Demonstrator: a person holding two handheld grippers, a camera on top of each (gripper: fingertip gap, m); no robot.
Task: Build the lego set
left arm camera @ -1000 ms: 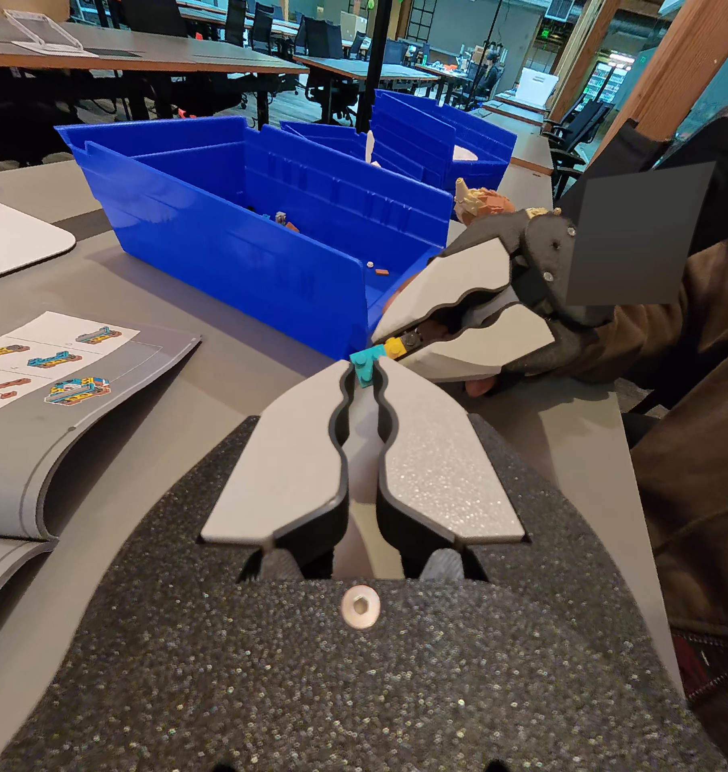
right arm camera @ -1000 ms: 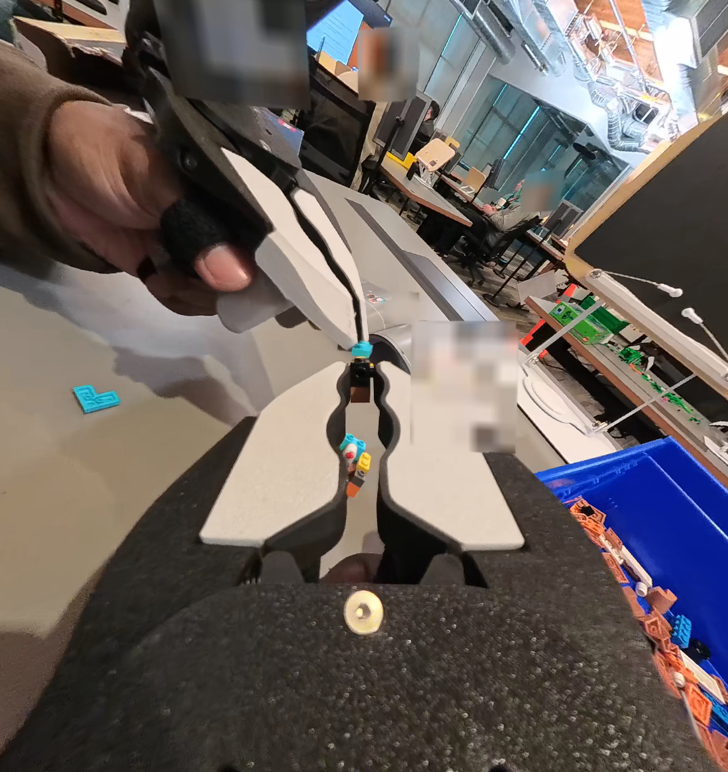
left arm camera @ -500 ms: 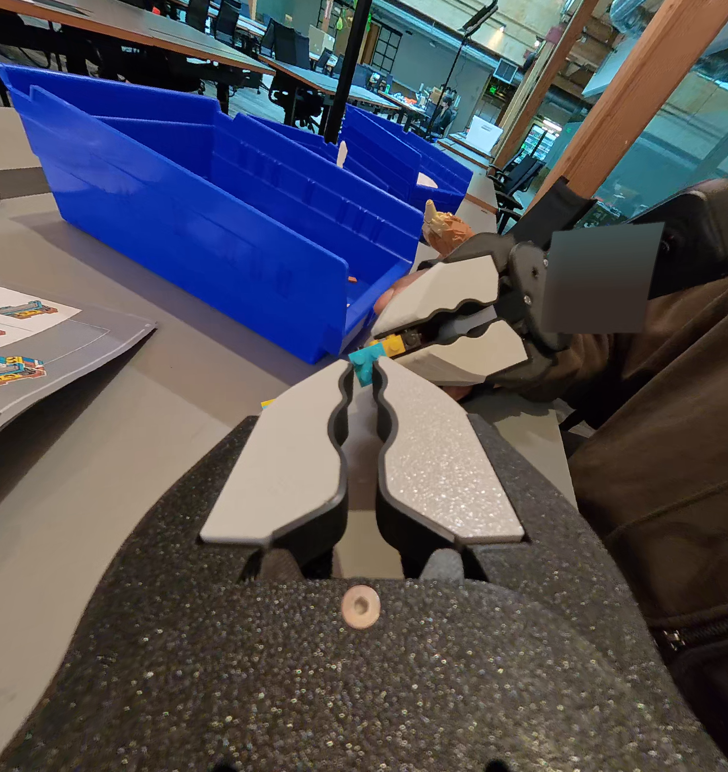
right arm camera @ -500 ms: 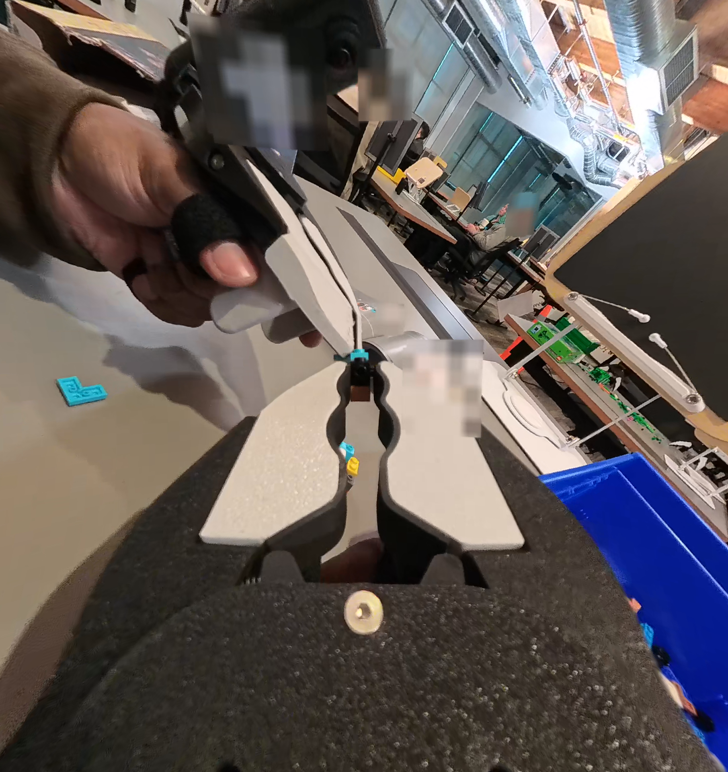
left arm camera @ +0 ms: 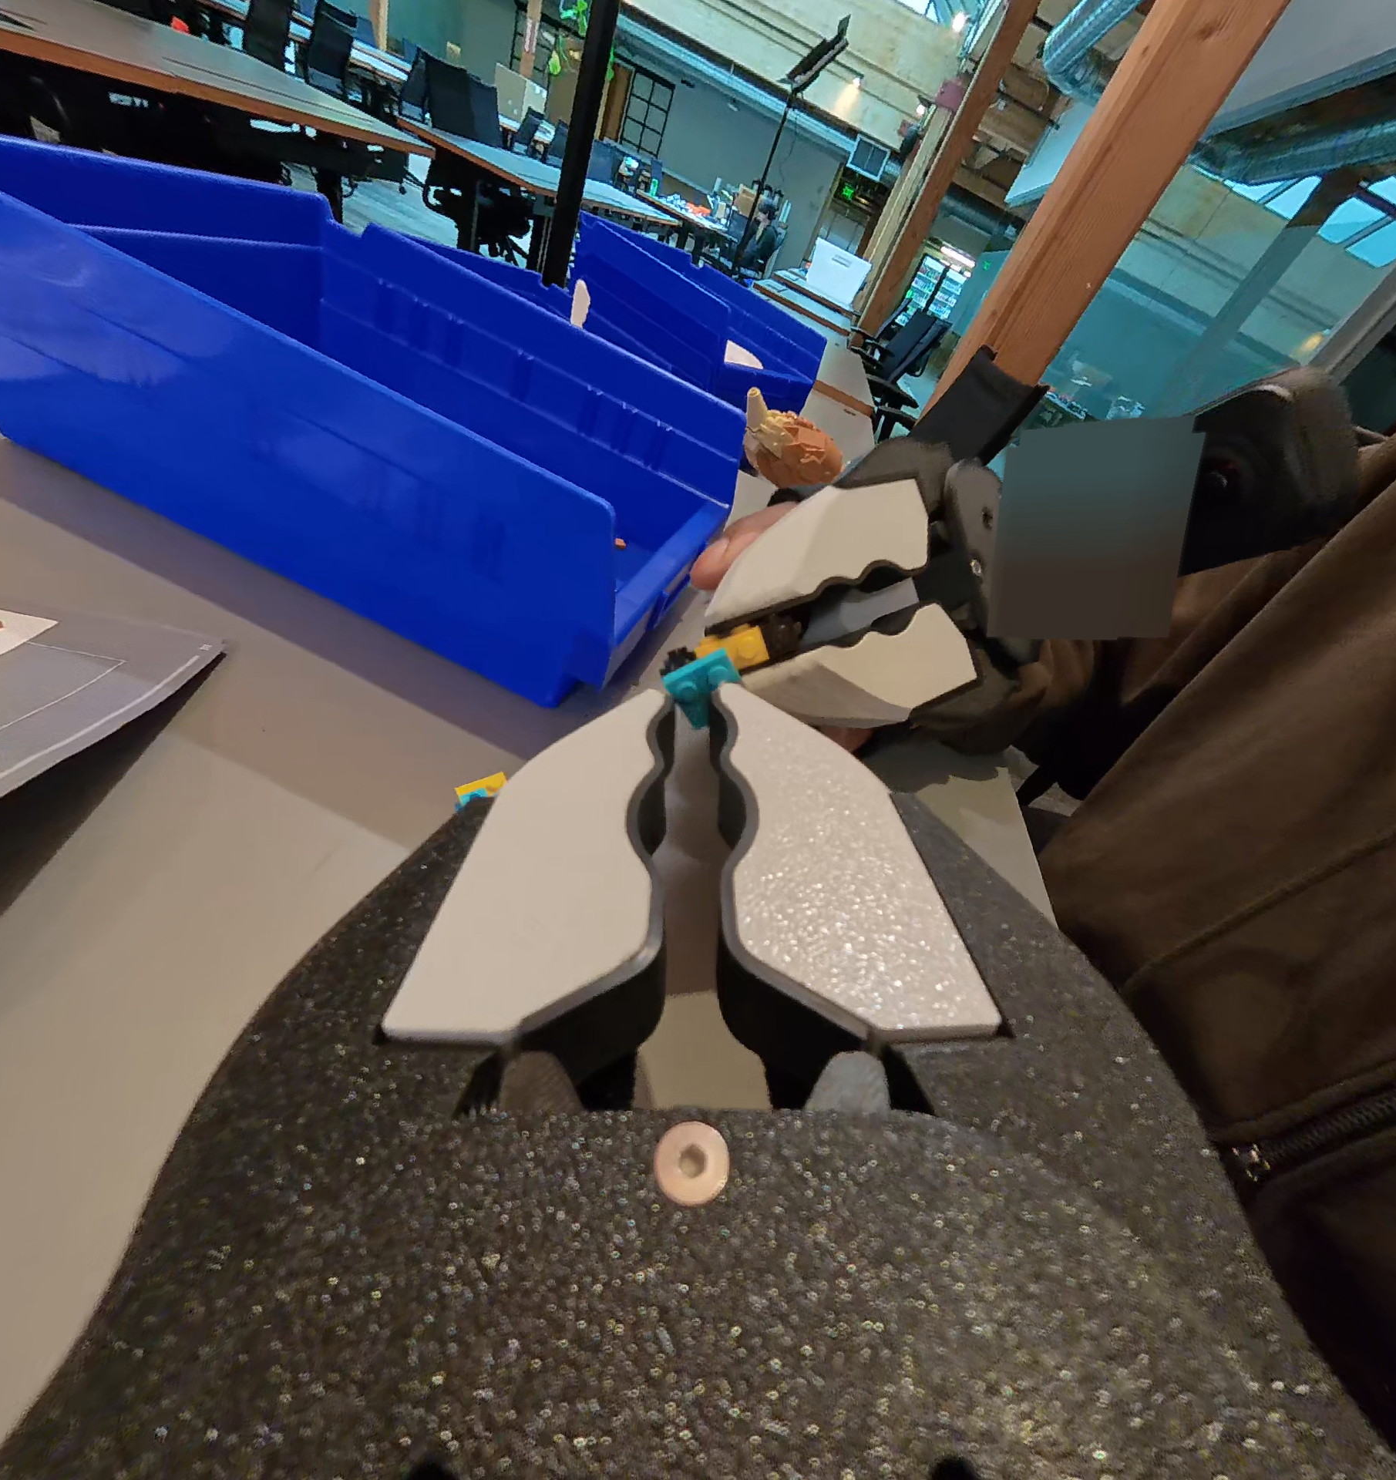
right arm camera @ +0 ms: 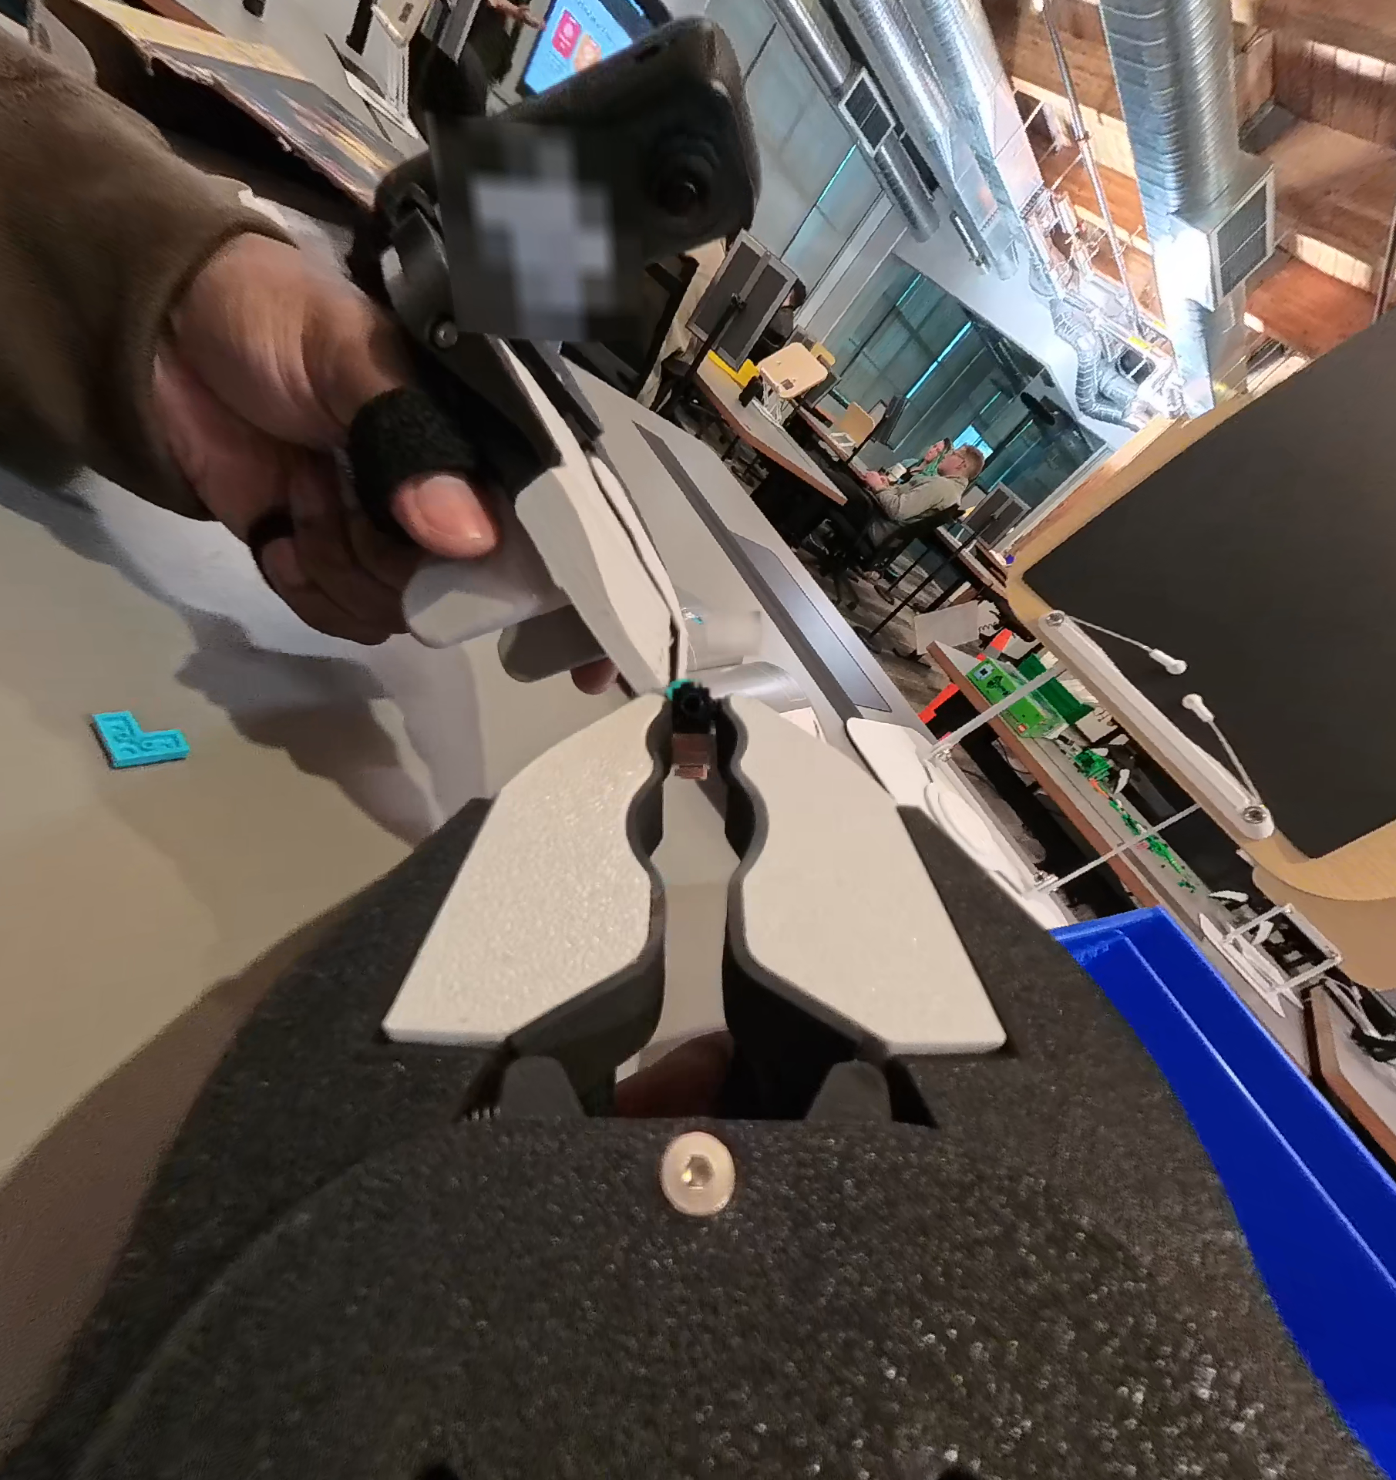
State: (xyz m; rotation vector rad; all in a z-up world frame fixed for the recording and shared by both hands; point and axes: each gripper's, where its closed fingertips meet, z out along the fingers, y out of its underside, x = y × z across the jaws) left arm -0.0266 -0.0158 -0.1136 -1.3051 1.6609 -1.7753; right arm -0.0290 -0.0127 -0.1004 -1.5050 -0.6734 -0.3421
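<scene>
The left tool (left arm camera: 690, 705) is pinching a teal plate (left arm camera: 698, 690) at its very tips, the two fingers drawn nearly together around it. The right tool (left arm camera: 738, 650) is coming in from the right side of the left wrist view, its fingers closed down on a small yellow and black assembly (left arm camera: 758, 641). The teal plate is touching the front end of that assembly, and both are being held in the air above the grey counter (left arm camera: 198, 801).

In the right wrist view, the right tool (right arm camera: 690, 709) is gripping the assembly (right arm camera: 690, 733), which is showing as a black and brown stack between the fingertips, with a sliver of teal at its top. The left tool (right arm camera: 674, 677) is meeting it there, held by a hand (right arm camera: 278, 432) in a brown sleeve.

A blue bin (left arm camera: 318, 448) is sitting on the counter behind the tools, with another blue bin (left arm camera: 678, 320) behind it and a brown and tan figure (left arm camera: 790, 452) near its right end. An instruction booklet (left arm camera: 62, 689) is lying open at the left. A small yellow and teal piece (left arm camera: 482, 789) is resting on the counter just left of the left tool. A teal L-shaped piece (right arm camera: 140, 738) is lying apart on the counter.
</scene>
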